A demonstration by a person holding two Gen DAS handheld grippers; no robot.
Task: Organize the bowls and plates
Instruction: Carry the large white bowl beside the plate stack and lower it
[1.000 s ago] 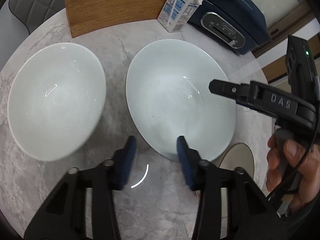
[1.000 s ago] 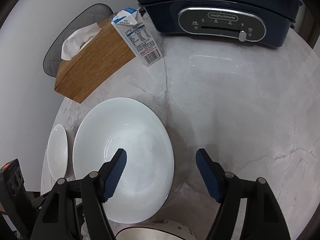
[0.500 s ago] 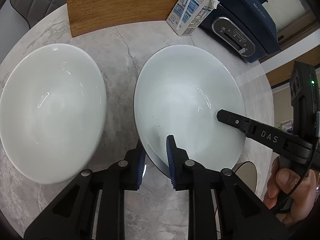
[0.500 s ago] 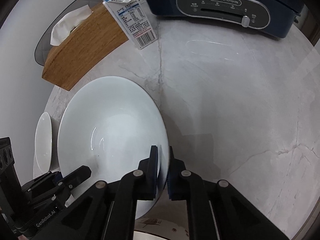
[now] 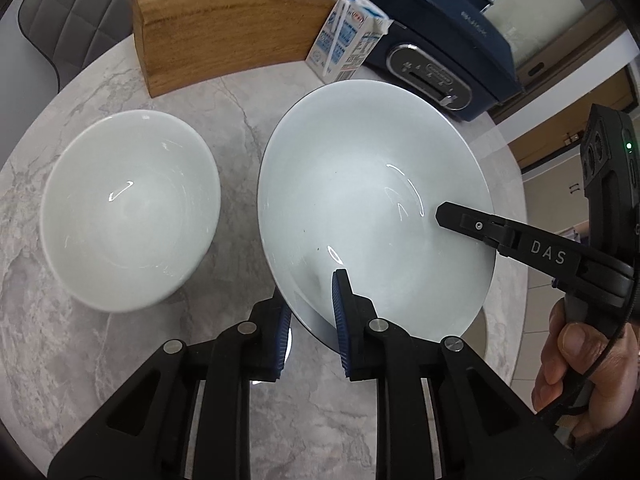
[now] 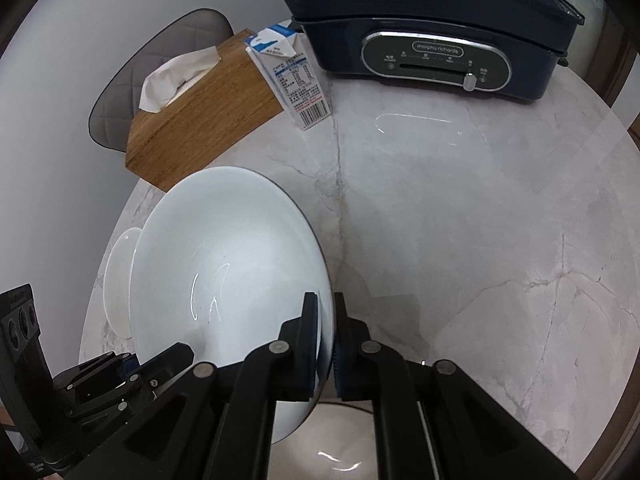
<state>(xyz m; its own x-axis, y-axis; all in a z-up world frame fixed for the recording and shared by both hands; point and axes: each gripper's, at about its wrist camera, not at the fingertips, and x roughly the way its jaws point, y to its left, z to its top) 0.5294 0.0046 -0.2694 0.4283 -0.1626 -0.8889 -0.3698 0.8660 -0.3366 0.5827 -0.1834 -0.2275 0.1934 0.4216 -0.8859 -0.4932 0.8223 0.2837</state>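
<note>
A round, grey-veined marble table (image 5: 248, 128) fills both views, with a quilted grey chair (image 5: 72, 20) behind its far edge and pale wall beyond. The large white bowl (image 5: 372, 200), wide and shallow with a thin rim and glossy inside, is at the centre of the left wrist view, tilted and lifted clear of the tabletop. The left gripper (image 5: 310, 320) is clamped on its near rim at 6 o'clock, one blue pad inside and one under the wall. The right gripper (image 6: 326, 336) pinches the opposite rim at about 4 o'clock in the left view, its jaws closed tight on the thin edge; a hand (image 5: 588, 356) holds its handle. At 9 o'clock from the large bowl a smaller, deeper white bowl (image 5: 128, 208) sits on the marble, just beside it but apart. At 12 o'clock lies a wooden tissue box (image 5: 232, 40) with a tissue sticking up, a blue-and-white milk carton (image 5: 344, 48) leaning beside it, and a dark blue Morphy Richards cooker (image 6: 432, 28) at 1 o'clock.
</note>
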